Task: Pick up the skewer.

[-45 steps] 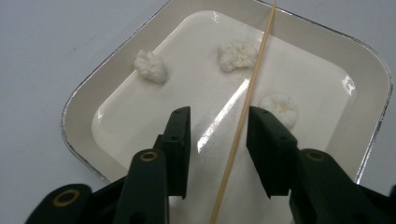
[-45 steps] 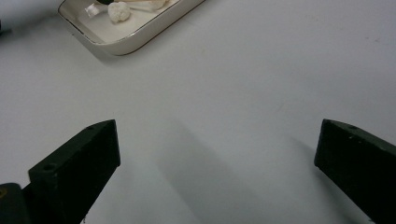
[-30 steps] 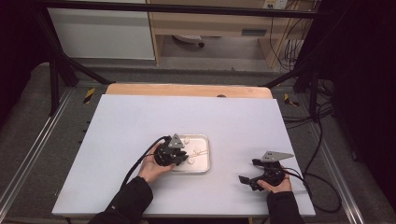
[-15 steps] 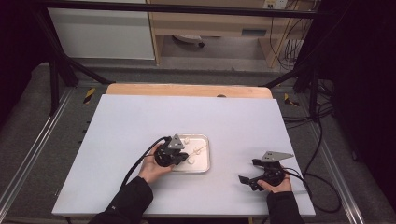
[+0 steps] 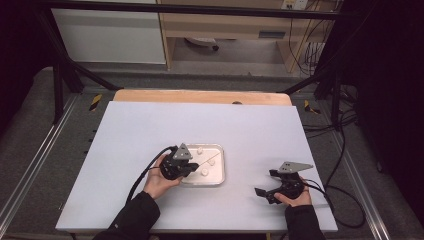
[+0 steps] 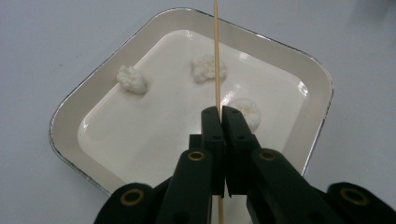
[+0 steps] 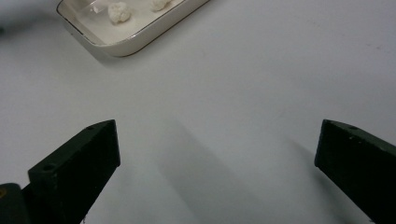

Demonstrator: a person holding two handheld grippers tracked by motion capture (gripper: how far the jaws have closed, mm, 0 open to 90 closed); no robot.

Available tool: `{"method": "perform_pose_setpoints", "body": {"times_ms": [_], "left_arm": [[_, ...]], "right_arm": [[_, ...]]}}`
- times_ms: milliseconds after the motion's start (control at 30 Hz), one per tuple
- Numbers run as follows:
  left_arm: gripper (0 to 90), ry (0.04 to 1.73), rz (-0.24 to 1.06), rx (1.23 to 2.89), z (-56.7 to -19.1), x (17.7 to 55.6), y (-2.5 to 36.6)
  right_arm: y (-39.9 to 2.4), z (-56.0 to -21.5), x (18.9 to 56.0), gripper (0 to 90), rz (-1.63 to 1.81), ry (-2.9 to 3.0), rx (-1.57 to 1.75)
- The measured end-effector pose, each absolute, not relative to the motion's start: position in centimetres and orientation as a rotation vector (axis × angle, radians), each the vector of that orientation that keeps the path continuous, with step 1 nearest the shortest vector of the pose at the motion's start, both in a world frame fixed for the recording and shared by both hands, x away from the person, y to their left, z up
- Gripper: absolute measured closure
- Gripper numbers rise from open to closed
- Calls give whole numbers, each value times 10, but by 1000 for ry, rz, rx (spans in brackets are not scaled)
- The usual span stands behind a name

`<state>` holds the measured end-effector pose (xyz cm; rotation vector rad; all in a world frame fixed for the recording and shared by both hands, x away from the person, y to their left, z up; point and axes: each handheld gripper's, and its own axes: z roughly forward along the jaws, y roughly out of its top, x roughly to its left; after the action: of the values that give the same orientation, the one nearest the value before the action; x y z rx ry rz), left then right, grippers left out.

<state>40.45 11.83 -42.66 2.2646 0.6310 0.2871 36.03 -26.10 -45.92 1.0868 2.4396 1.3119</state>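
My left gripper (image 5: 192, 167) sits over the near-left part of the tray (image 5: 220, 150), jaws pressed together on a thin wooden skewer (image 6: 217, 56). In the left gripper view the skewer runs straight up between the two black jaws and out beyond the tray's far rim; its lower end passes down behind the jaws. The jaws closed in on it just now and are clamped. The tray is a shallow cream dish with rounded corners and a metallic edge, resting flat on the white table (image 5: 150, 130), a little left of the table's middle and toward its near side. Three small white lumps (image 6: 131, 79) lie in the tray, apart from one another: one at left, one near the skewer line (image 6: 205, 67), one just right of my jaw tips (image 6: 247, 109). Whether the skewer touches the middle lump I cannot tell from this angle. My right gripper (image 5: 267, 187) rests low at the near right of the table, well apart from the tray, jaws spread wide with only bare tabletop between them. The tray corner shows at the far left in the right gripper view (image 7: 140, 44).
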Motion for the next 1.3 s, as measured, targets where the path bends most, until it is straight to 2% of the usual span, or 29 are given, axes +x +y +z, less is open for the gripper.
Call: {"method": "perform_pose_setpoints", "body": {"times_ms": [567, 1300], "left_arm": [[885, 641, 275, 2270, -421, 396, 128], [886, 593, 270, 2301, -407, 393, 122]], "right_arm": [[-234, -450, 361, 7, 1116, 2441, 992], [-181, -420, 362, 19, 916, 2466, 616]]}}
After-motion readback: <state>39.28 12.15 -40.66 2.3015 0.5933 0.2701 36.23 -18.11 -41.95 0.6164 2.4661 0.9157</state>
